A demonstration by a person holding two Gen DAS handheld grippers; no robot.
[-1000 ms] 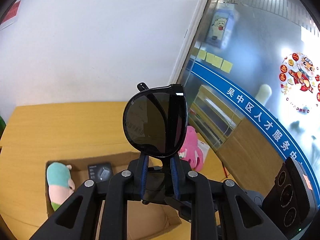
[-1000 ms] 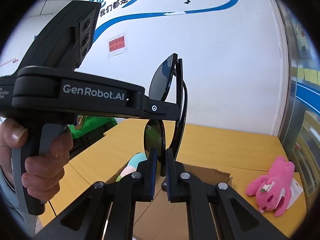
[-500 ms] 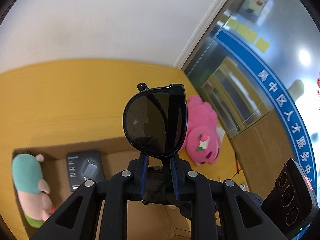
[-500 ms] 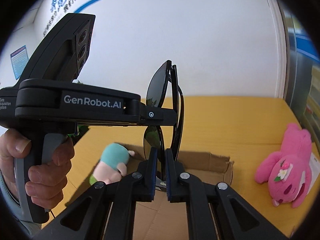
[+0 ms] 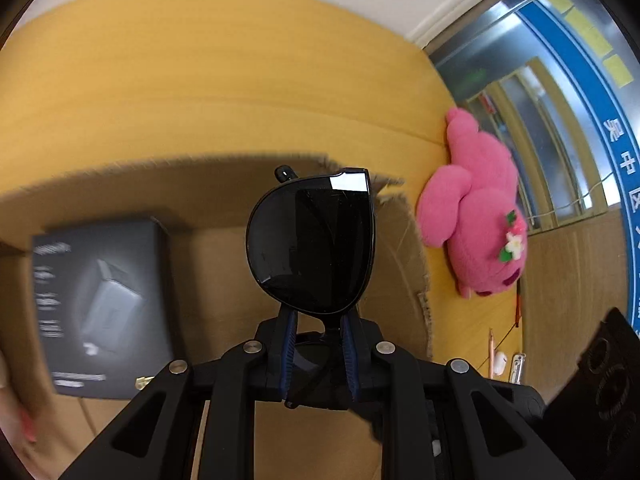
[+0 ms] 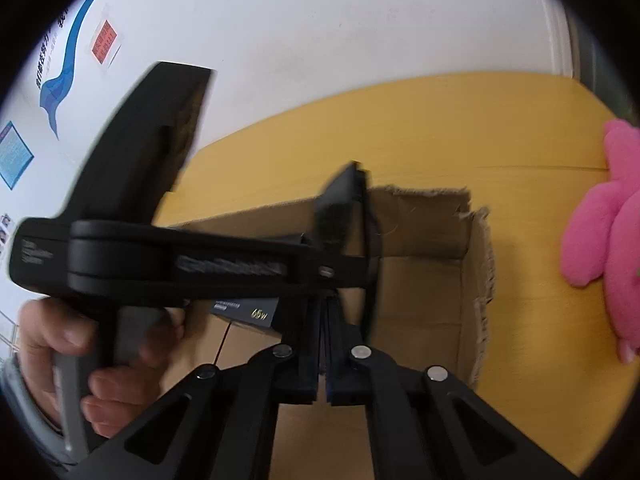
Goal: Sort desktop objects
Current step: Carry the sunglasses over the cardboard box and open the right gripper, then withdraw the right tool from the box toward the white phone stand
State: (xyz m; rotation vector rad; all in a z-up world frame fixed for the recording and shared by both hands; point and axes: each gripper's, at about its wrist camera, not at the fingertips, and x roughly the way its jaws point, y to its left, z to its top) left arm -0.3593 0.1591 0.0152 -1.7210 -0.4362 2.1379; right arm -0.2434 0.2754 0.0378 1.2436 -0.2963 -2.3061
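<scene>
Left wrist view: the left gripper (image 5: 318, 350), fingers narrowly apart, clamps one pair of folded black sunglasses (image 5: 311, 244) above an open brown cardboard box (image 5: 404, 240) holding one black product carton (image 5: 102, 308); the box looms larger than a second ago. One pink plush toy (image 5: 476, 224) lies on the yellow worktop (image 5: 200, 72). Right wrist view: the right gripper (image 6: 322, 354), fingers fully closed, pinches the same sunglasses; a hand (image 6: 72, 356) grips the left device.

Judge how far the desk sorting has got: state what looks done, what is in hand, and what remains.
Done: a dark product box lies inside the cardboard box.
In hand: folded sunglasses are clamped by the left gripper and by the right gripper, above the open cardboard box.
Left: the pink plush toy lies on the wooden table beside the cardboard box, as do some small items I cannot identify.
</scene>
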